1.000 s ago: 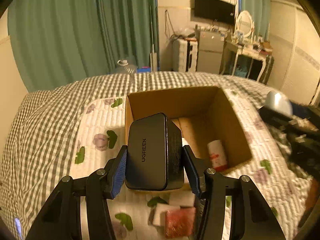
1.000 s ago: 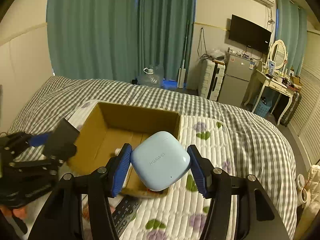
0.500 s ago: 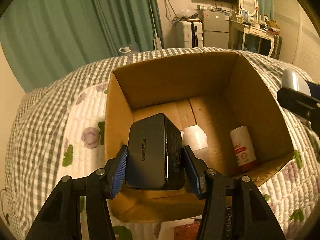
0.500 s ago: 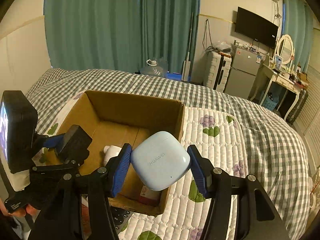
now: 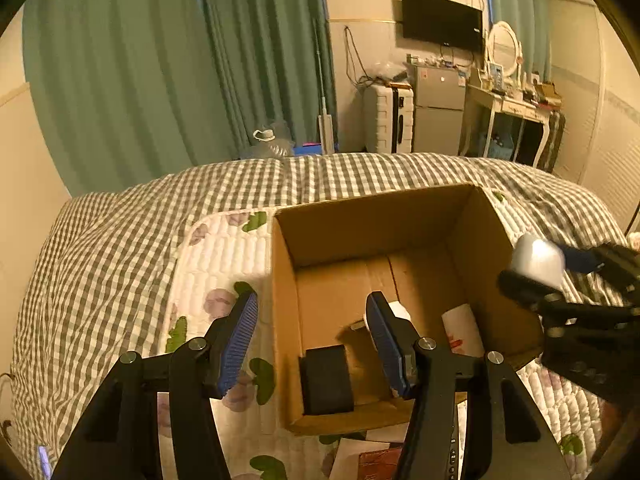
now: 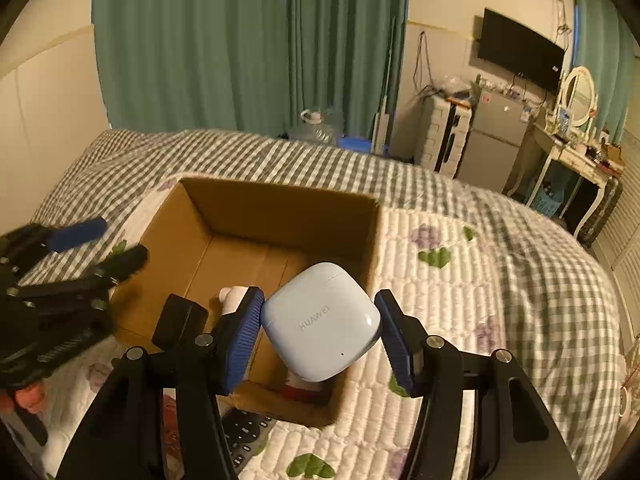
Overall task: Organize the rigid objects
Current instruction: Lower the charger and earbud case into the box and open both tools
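Observation:
An open cardboard box (image 5: 400, 216) (image 6: 280, 208) sits on the bed. My left gripper (image 5: 312, 336) is open and empty above the box's near left corner. The black UGREEN charger (image 5: 326, 380) (image 6: 180, 322) lies inside the box at its near left. A white bottle (image 5: 398, 310) (image 6: 234, 298) and a white tube with red print (image 5: 460, 330) also lie inside. My right gripper (image 6: 320, 326) is shut on a pale blue HUAWEI earbud case (image 6: 320, 320) (image 5: 538, 258), held above the box's right side.
The bed has a grey checked blanket (image 5: 100, 260) and a white floral quilt (image 6: 460, 300). A black remote (image 6: 244, 432) and a red packet (image 5: 380, 464) lie in front of the box. A fridge, a suitcase and a dressing table stand beyond the bed.
My left gripper opened and let go of the black charger, which now lies in the box; the gripper drew back. My right gripper moved over the box with the earbud case.

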A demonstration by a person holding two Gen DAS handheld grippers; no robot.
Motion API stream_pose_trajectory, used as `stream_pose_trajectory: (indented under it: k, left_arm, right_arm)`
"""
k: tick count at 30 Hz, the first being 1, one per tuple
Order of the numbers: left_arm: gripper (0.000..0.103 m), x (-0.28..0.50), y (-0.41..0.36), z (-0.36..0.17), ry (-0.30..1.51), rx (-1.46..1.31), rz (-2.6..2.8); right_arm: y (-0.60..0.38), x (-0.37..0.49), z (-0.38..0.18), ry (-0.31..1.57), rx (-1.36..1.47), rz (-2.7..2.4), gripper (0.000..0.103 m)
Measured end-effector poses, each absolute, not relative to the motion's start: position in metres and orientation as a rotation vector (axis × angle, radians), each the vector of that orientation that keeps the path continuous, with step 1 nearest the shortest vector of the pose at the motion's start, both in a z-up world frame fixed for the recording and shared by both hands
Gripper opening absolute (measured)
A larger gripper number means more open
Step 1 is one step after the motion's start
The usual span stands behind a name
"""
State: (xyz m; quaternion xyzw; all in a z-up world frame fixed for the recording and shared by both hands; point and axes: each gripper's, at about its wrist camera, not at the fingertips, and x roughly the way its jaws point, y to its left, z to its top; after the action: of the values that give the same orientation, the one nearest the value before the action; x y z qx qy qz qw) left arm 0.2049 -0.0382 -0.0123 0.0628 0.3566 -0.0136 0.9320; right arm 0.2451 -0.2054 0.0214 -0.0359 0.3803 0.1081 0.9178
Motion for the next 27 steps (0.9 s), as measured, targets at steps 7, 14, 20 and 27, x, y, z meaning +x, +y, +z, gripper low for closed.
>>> stream_pose_trajectory:
  k: [7,14,20,27]
  left_arm:
    - [0.059,0.211,-0.022,-0.02,0.731,0.109,0.008]
    - [0.059,0.207,-0.008,-0.019,0.709,0.06,-0.02]
    - [0.075,0.177,-0.007,-0.001,0.671,0.037,-0.042]
    - [0.084,0.126,-0.007,0.022,0.638,0.041,-0.062]
  right_arm:
    - [-0.185,0.282,-0.012,0.862,-0.077,0.231,0.057]
    - [-0.178,0.293,-0.022,0.852,-0.077,0.228,0.066]
    - [-0.183,0.265,0.015,0.808,-0.088,0.178,0.072]
    - [-0.189,0.201,0.063,0.743,-0.11,0.137,0.086]
